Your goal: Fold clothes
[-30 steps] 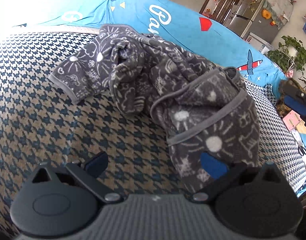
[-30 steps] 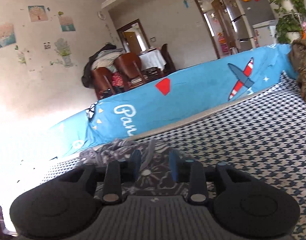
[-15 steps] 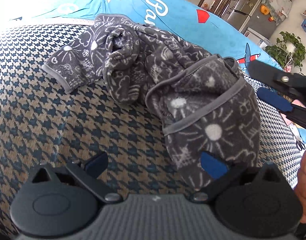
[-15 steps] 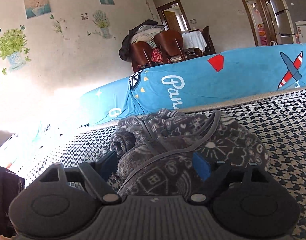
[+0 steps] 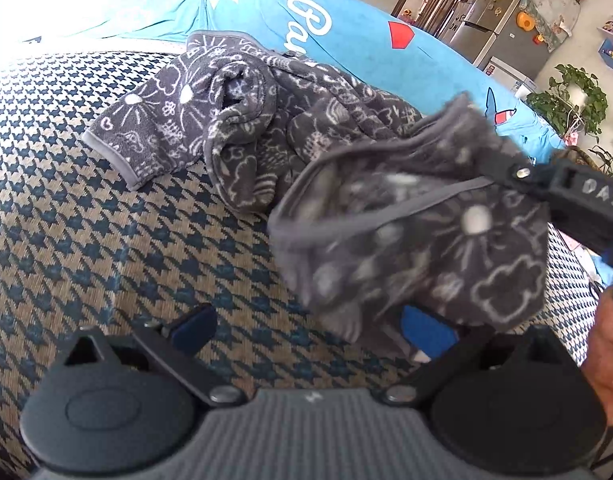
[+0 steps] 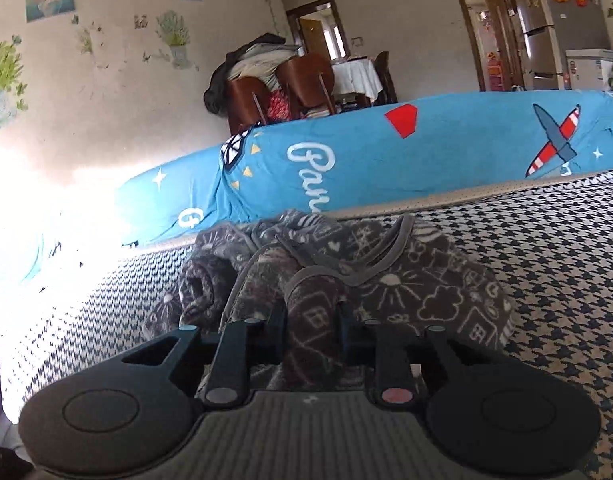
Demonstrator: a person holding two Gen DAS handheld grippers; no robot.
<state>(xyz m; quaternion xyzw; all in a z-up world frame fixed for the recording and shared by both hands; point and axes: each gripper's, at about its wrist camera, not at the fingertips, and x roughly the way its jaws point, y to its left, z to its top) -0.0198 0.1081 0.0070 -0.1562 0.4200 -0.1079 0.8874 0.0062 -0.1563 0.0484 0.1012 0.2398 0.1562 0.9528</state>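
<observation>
Folding barely begun: the grey patterned garment (image 5: 266, 128) lies crumpled on the houndstooth surface (image 5: 86, 240). Your right gripper (image 6: 312, 320) is closing, a fold of fabric between its jaws. Your left gripper (image 5: 306, 324) waits apart, empty. Spreading and every fold remain.

Both views are daylit and bright. Strong light enters from the left: the upper left of the left wrist view and the middle left of the right wrist view are overexposed to white, washing out the blue cover (image 6: 386, 160) there. Fisheye distortion bends straight edges and curves the checked surface (image 5: 106, 240) toward the frame borders; corners are vignetted dark. In the left wrist view the right part of the garment (image 5: 406, 232) is motion-blurred, while its left part is sharp. The right wrist view is slightly soft throughout. Shadows are faint and diffuse.
</observation>
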